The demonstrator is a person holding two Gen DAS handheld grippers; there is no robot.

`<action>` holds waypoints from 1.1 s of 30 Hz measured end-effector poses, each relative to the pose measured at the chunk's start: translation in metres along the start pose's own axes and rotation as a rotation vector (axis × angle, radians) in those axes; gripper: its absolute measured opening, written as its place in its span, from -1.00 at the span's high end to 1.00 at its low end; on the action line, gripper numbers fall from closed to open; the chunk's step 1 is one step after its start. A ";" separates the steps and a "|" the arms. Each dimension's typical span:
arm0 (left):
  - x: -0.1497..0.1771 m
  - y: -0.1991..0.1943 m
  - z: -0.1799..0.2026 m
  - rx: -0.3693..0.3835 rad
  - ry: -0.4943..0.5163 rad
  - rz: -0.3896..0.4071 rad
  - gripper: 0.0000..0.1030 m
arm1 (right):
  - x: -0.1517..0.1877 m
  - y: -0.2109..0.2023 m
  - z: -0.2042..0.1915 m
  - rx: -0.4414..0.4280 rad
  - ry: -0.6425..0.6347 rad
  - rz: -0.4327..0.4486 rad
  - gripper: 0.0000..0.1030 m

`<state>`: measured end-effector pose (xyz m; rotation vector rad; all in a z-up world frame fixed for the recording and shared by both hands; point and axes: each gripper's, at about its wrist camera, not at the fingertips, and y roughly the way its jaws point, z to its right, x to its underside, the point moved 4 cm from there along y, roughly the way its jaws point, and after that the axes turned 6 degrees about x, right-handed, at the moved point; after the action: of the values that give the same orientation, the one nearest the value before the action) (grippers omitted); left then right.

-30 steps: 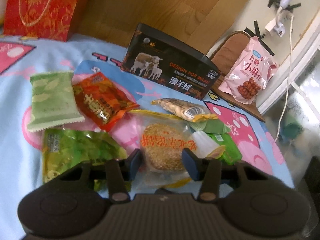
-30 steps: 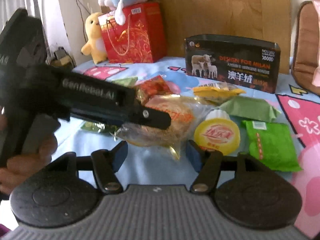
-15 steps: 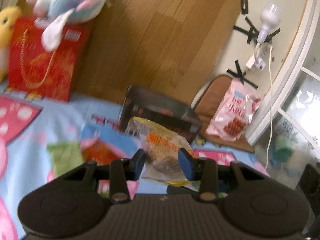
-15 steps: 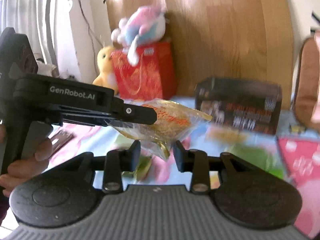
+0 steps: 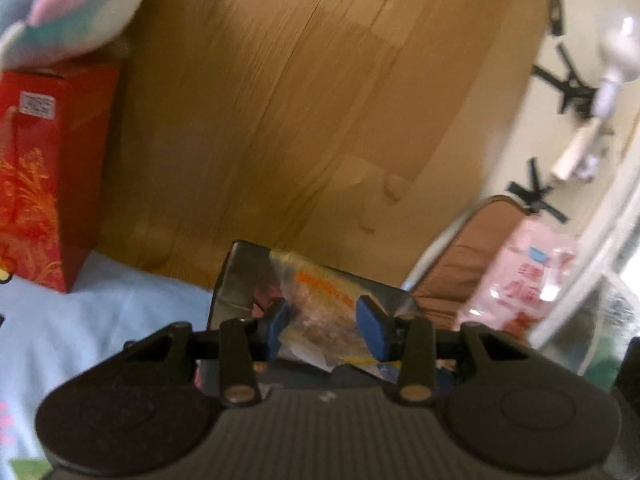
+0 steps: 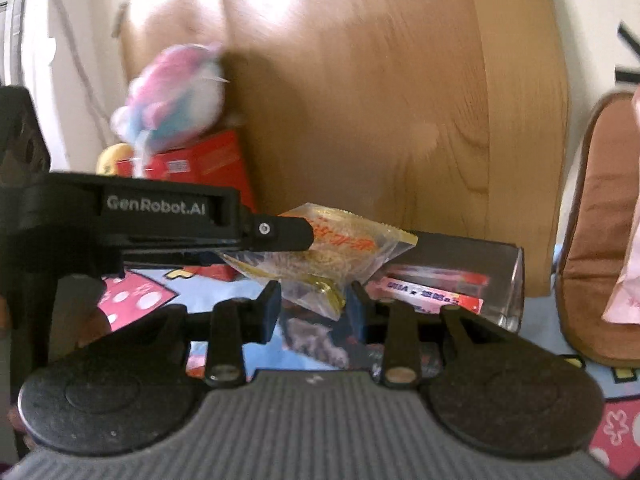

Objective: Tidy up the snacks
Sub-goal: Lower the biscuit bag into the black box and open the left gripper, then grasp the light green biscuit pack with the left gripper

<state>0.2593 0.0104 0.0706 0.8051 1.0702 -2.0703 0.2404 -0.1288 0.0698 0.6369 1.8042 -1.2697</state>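
My left gripper (image 5: 326, 326) is shut on a clear sesame cake packet (image 5: 320, 312) with orange print and holds it in the air over the open black box (image 5: 234, 280). From the right wrist view the left gripper comes in from the left with the same packet (image 6: 344, 248) above the box (image 6: 452, 276). My right gripper (image 6: 314, 310) is just under the packet's lower corner, jaws narrowed around it; whether they touch it is unclear. Red and pink packets (image 6: 436, 292) lie inside the box.
A red gift bag (image 5: 36, 184) with a pink-blue plush toy (image 6: 176, 96) on top stands at the back left. A wooden board (image 5: 300, 120) rises behind. A brown cushion (image 6: 600, 240) and a pink snack bag (image 5: 524, 280) sit to the right. The blue cartoon cloth (image 5: 80, 320) covers the surface.
My left gripper has lifted the sesame cake packet off the pile and carried it forward over the black box. My right gripper has narrowed and followed underneath it.
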 end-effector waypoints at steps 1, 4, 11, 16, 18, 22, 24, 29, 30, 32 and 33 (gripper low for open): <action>0.000 0.005 -0.002 -0.012 -0.001 -0.008 0.26 | 0.001 0.004 0.004 0.013 0.007 -0.009 0.20; -0.005 -0.004 -0.011 -0.020 -0.011 0.035 0.14 | -0.002 0.000 0.022 0.081 0.043 0.010 0.10; 0.006 0.001 -0.068 -0.095 -0.198 -0.008 0.04 | 0.004 -0.040 0.101 0.150 0.367 0.105 0.08; 0.026 0.012 -0.051 -0.081 -0.160 -0.068 0.04 | 0.034 -0.017 0.124 0.074 0.577 -0.042 0.01; 0.028 0.009 -0.043 -0.104 -0.139 -0.073 0.04 | 0.037 -0.017 0.118 0.096 0.553 -0.051 0.00; 0.038 -0.003 -0.035 -0.113 -0.121 -0.073 -0.05 | 0.037 -0.027 0.099 0.128 0.469 -0.060 -0.11; 0.040 -0.007 -0.032 -0.110 -0.105 -0.068 -0.12 | 0.040 -0.035 0.092 0.133 0.445 -0.053 -0.13; 0.039 -0.037 -0.040 -0.058 -0.144 -0.052 -0.15 | 0.044 -0.056 0.100 0.095 0.501 -0.011 -0.10; 0.041 -0.051 -0.042 -0.052 -0.141 -0.032 -0.15 | 0.045 -0.067 0.101 0.100 0.500 0.013 -0.10; 0.048 -0.080 -0.045 -0.043 -0.131 -0.001 -0.16 | 0.050 -0.087 0.100 0.112 0.477 0.044 -0.10; 0.053 -0.092 -0.047 -0.044 -0.132 0.008 -0.16 | 0.056 -0.096 0.098 0.106 0.464 0.041 -0.10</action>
<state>0.1670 0.0768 0.0493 0.6403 1.0343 -2.0551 0.1684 -0.2578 0.0564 1.0934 2.0866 -1.2685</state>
